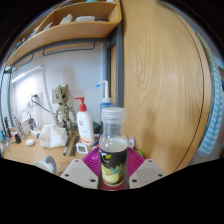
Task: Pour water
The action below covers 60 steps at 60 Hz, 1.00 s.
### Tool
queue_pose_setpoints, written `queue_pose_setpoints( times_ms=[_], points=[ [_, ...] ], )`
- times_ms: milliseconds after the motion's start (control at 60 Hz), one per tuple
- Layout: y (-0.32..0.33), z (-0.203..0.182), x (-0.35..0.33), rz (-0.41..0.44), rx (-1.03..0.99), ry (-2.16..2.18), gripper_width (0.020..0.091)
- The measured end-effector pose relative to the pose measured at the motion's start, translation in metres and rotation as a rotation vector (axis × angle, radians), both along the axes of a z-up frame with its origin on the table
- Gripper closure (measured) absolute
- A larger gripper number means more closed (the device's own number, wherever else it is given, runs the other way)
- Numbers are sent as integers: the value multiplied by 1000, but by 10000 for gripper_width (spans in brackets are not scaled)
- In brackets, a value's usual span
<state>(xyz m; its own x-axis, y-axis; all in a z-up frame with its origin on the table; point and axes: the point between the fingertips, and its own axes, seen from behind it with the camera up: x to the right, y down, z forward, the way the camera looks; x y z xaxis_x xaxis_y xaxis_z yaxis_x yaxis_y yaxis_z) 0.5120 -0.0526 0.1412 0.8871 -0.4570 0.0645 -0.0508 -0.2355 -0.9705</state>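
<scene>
**Bottle held upright in the hand-held gripper beside a wooden cabinet**

We find the hand-held gripper (113,168) clenched on a small clear bottle (113,148). Both fingers press against its lower body, and the pink pads (93,160) show at either side of it. The bottle stands upright between the fingers. It has a pale cap, a light label across its middle and a dark band of contents in its lower part; we cannot read the label.

Directly behind the bottle rises a tall wooden cabinet panel (165,80), its grain running vertically. Above and to the left of it we note a wooden shelf (65,32) carrying several pale items that we cannot identify.

To the left of the gripper lies the worktop (25,157), a light wooden surface. On it, near the bottle, stands a white pump bottle with a red top (84,122). Beside that, further left, stands a small brown figurine (63,110). White crumpled items (49,135) lie close to the figurine's base. Behind these we see a white wall (70,75), with small dark objects along the worktop's far left edge, too small for us to identify.
</scene>
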Motion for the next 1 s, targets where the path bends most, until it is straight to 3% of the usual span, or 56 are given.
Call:
queue_pose_setpoints(
  times_ms=[67,317,417,483,733,1000],
  points=[
    [-2,-14,-2,3,2,34,776],
    [-7,-11,-4,16,43,-7,690],
    [-13,-25,-2,4,-29,14,389],
    [-23,-29,-4,3,-65,23,289],
    [-103,-30,-35,23,-217,117,300],
    [-157,41,-68,96,-265,165,303]
  ],
)
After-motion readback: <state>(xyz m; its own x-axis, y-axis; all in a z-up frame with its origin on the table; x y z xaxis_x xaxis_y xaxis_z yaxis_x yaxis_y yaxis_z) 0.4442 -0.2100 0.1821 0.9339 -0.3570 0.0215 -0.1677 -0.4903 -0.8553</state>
